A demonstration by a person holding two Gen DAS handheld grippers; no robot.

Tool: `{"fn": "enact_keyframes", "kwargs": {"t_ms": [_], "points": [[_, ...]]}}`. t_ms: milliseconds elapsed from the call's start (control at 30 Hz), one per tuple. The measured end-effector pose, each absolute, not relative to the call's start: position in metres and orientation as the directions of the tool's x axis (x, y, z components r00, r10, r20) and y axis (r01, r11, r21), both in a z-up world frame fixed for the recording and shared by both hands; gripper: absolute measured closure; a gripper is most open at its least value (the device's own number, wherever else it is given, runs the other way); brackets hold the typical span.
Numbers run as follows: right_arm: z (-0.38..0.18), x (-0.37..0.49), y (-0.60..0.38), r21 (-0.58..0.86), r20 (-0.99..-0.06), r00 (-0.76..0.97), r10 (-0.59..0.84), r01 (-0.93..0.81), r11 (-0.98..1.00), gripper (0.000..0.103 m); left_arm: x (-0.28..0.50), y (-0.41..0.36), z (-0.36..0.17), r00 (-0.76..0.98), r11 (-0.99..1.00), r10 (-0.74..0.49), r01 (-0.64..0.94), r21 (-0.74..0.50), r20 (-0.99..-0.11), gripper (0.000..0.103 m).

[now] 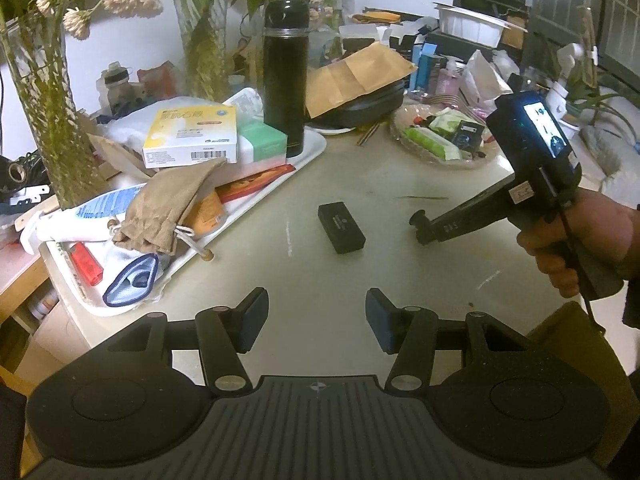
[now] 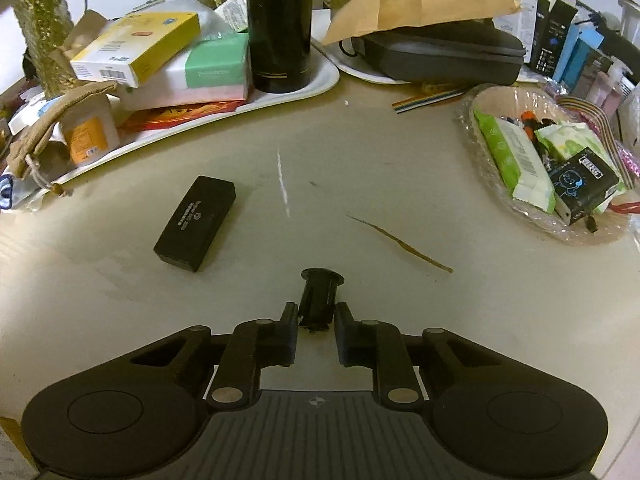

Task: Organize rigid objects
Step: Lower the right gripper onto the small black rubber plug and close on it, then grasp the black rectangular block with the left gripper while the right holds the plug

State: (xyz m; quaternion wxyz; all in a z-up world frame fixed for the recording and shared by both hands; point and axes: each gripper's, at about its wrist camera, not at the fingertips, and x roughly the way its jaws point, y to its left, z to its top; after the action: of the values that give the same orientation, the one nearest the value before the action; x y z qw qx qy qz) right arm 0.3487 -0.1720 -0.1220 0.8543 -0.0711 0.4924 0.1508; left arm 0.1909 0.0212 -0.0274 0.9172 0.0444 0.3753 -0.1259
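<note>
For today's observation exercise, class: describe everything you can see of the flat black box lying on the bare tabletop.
The flat black box is a small, matte, rectangular case with rounded corners, plastic by its look, and faint pale print with a round emblem on its lid. It appears closed and lies flat, set diagonally, on the pale table, beside the white tray. Only the table touches it; neither pair of tongs reaches it.

The flask (image 2: 279,24) is cut off at the top in the right wrist view, the vases (image 2: 38,28) are too. Print on the black box (image 2: 196,222) is too small to be read. The lower end of the small black part (image 2: 318,300) is hidden between the pads
</note>
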Motion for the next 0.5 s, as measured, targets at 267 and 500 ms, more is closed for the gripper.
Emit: {"fn": "enact_keyframes", "kwargs": {"t_ms": [267, 500], "points": [[-0.111, 0.335, -0.184, 0.034, -0.848, 0.491, 0.2, -0.326, 0.945, 0.082, 0.192, 0.024, -0.028, 0.686, 0.965, -0.208, 0.26, -0.032, -0.698, 0.05], [-0.11, 0.32, -0.196, 0.04, -0.855, 0.48, 0.199, -0.322, 0.946, 0.082, 0.193, 0.024, -0.027, 0.684, 0.966, -0.214, 0.253, -0.048, -0.698, 0.05]]}}
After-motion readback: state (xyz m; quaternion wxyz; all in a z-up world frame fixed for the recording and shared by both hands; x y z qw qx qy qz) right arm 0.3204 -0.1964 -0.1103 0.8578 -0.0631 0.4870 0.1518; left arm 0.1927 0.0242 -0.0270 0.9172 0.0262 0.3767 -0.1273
